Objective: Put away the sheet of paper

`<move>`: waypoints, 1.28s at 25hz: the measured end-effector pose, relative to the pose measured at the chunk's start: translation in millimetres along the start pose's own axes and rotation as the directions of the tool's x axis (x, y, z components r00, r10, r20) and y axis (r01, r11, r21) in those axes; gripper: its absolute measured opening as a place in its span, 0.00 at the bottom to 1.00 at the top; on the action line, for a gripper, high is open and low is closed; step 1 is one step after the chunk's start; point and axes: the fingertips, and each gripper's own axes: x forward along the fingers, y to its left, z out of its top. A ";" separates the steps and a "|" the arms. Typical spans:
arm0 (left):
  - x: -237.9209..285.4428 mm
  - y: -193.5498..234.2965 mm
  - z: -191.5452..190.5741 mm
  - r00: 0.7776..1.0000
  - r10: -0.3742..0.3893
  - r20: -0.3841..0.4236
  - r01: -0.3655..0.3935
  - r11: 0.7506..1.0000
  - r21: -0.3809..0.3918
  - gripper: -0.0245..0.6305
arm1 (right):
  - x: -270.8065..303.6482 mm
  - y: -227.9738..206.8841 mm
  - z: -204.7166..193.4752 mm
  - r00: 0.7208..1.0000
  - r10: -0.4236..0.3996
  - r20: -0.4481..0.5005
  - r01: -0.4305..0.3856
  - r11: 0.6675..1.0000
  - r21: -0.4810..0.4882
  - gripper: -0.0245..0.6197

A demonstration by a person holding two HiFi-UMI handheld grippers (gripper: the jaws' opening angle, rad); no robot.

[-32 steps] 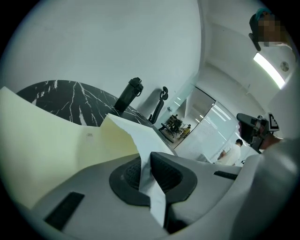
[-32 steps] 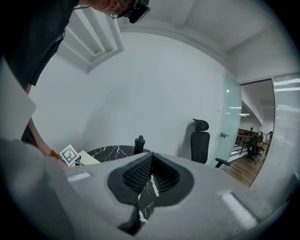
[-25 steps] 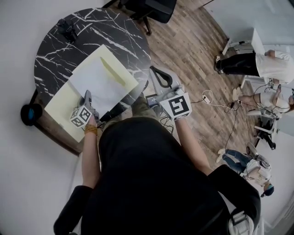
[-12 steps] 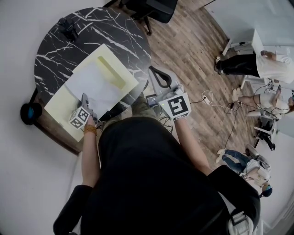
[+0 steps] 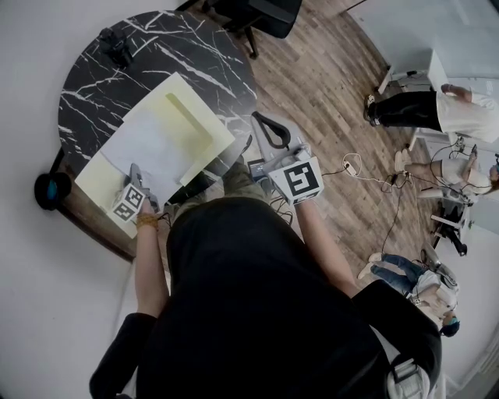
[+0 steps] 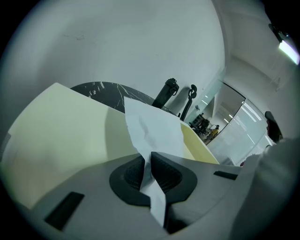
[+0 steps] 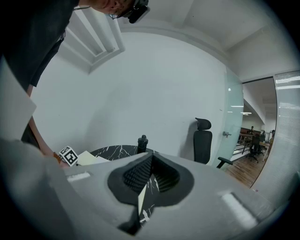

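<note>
A white sheet of paper [image 5: 152, 144] lies across an open pale yellow folder [image 5: 195, 117] on a round black marble table [image 5: 156, 47]. My left gripper [image 5: 134, 173] is at the table's near left edge, shut on the sheet's near edge. In the left gripper view the sheet [image 6: 154, 129] rises crumpled from between the closed pads of the gripper [image 6: 150, 157], with the folder [image 6: 61, 126] behind it. My right gripper [image 5: 261, 125] hangs off the table's right side over the floor. Its jaws [image 7: 151, 157] are shut with nothing in them.
A black bottle-like object [image 5: 117, 48] stands at the table's far side. A black office chair [image 5: 249, 12] is beyond the table. Cables and a socket [image 5: 351, 167] lie on the wood floor. People stand and sit at the right [image 5: 437, 109]. A dark round item [image 5: 48, 191] sits left of the table.
My left gripper has moved left and toward me along the table edge, dragging the sheet with it. More of the yellow folder's right side is uncovered. The right gripper has stayed put.
</note>
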 end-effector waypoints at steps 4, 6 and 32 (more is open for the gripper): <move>-3.3 5.4 3.1 1.000 0.005 -0.015 -0.004 1.000 0.023 0.05 | -0.9 1.3 -1.4 1.000 0.002 -0.001 -0.002 1.000 0.002 0.04; -2.9 8.4 2.3 1.000 0.006 -0.025 -0.005 1.000 0.023 0.05 | -0.8 1.5 -1.8 1.000 0.003 -0.003 -0.003 1.000 0.001 0.04; -3.1 15.3 -0.3 0.998 0.024 -0.064 -0.024 1.000 -0.004 0.05 | -2.7 6.7 -4.3 1.000 0.005 0.003 -0.005 1.000 0.008 0.04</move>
